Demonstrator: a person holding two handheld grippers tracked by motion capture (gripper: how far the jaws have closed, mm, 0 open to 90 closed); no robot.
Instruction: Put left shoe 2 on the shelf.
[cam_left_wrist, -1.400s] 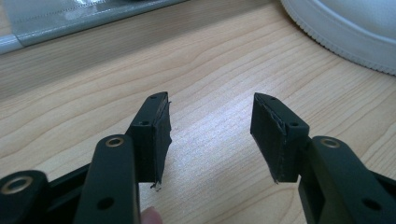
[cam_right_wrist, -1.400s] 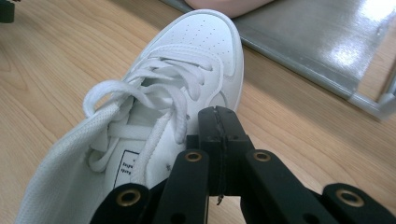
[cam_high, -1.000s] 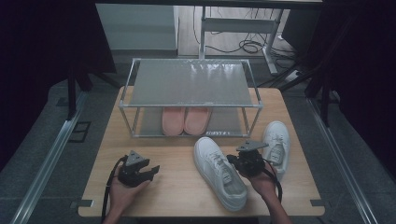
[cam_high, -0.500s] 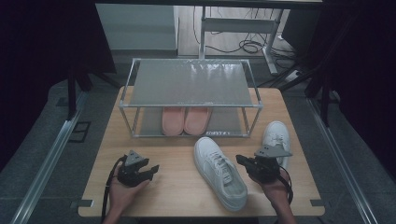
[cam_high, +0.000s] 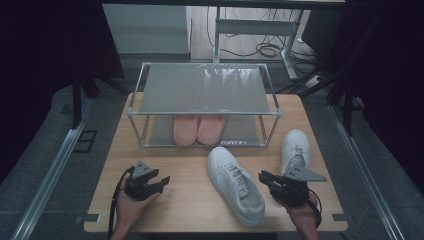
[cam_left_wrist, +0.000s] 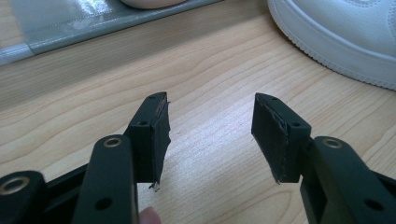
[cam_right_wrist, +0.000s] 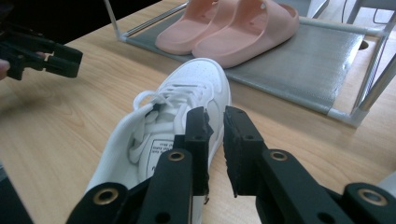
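A white sneaker (cam_high: 235, 184) lies on the wooden table (cam_high: 190, 200), toe toward the rack; it also shows in the right gripper view (cam_right_wrist: 187, 98). A second white sneaker (cam_high: 294, 150) sits to its right. My right gripper (cam_high: 262, 176) hovers just right of the first sneaker's heel. Its jaws (cam_right_wrist: 215, 121) have just been opening; they stand a narrow gap apart with nothing between them. My left gripper (cam_high: 162, 181) rests at the front left, open and empty (cam_left_wrist: 210, 116), pointing at the sneaker's side (cam_left_wrist: 345, 28).
A metal-framed shoe rack (cam_high: 205, 90) stands at the back of the table, with a pair of pink slippers (cam_high: 198, 128) on its lower shelf. Bare wood lies between the left gripper and the sneaker. Dark floor and cables surround the table.
My right hand has drawn back to the right, away from the first sneaker's opening. The sneaker stays where it lay. The left hand has not moved.
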